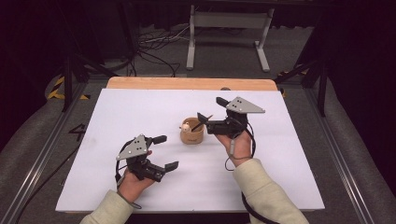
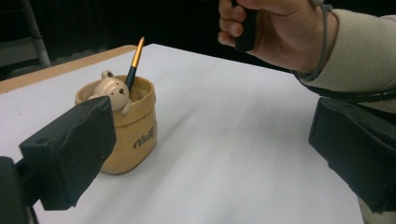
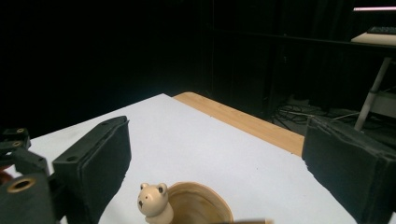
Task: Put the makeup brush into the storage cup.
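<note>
1. Hovering just over the bear-faced cup [image 1: 192, 132] at mid-table, right gripper [image 1: 211, 110] with jaws spread wide, gripping nothing
2. Standing tilted inside the cup, the paintbrush [image 2: 134, 65], handle leaning on the rim beside the little bear head [image 2: 111, 89]
3. Looking like a drop-off just being finished, brush apparently free of the pads, though hard to confirm from above
4. Resting near the table's front, left gripper [image 1: 169, 151], jaws gaping, empty
5. Calling next for a clean lift away, avoiding the brush tip

Just ahead of the right gripper [image 1: 209, 108], the cup [image 1: 192, 134] looks like glossy tan ceramic, its bear [image 3: 153, 201] matt. The brush [image 2: 134, 64] has a shiny metal band. Beneath, the table [image 1: 140, 107] is smooth white, wood-edged.
</note>
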### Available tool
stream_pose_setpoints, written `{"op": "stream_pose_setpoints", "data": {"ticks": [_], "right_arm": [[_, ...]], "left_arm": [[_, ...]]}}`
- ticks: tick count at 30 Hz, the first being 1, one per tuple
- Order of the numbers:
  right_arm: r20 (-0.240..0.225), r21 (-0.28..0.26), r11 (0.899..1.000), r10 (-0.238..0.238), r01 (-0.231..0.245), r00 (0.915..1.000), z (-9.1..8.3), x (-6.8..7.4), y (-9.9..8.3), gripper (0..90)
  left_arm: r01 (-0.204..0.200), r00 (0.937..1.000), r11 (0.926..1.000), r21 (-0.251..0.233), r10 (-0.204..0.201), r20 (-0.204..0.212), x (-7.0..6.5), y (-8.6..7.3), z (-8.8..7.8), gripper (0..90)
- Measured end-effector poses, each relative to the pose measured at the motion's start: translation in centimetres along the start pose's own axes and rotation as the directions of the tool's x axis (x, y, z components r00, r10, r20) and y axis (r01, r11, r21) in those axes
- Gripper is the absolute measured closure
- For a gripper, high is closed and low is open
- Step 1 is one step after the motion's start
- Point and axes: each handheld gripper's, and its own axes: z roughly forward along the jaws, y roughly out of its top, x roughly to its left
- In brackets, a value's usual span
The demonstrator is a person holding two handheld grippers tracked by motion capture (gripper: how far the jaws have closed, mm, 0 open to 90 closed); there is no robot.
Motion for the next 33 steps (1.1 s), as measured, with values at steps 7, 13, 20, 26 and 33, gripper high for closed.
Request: {"op": "stream_pose_setpoints", "data": {"ticks": [7,13,20,26,33], "right_arm": [[-0.04,0.012,0.999,-0.042,0.043,0.9983,-2.7,-0.3,0.3,0.3],[-0.038,0.008,0.998,-0.057,0.057,0.9977,-4.9,-0.6,-0.1,0.0],[-0.031,-0.016,0.997,-0.071,0.07,0.997,-7.3,-1.3,-0.6,0.0],[-0.035,-0.013,0.996,-0.086,0.086,0.9957,-9.1,-1.9,-1.3,0.0],[-0.051,-0.043,0.995,-0.088,0.086,0.9948,-11.1,-2.4,-2.6,0.0]], "left_arm": [[-0.005,0.9998,1.0,-0.003,0.005,-0.022,0.2,-0.2,-1.4,1.4],[0.003,0.9993,0.9999,-0.014,-0.004,-0.038,0.4,-0.3,-2.9,1.4],[-0.007,0.9988,0.9998,-0.02,0.006,-0.048,0.2,-0.2,-3.8,1.3],[0.001,0.9978,0.9995,-0.033,-0.004,-0.066,0.4,-0.2,-4.9,1.3],[0.007,0.9968,0.9992,-0.039,-0.01,-0.079,0.5,-0.4,-6.0,1.3]]}}
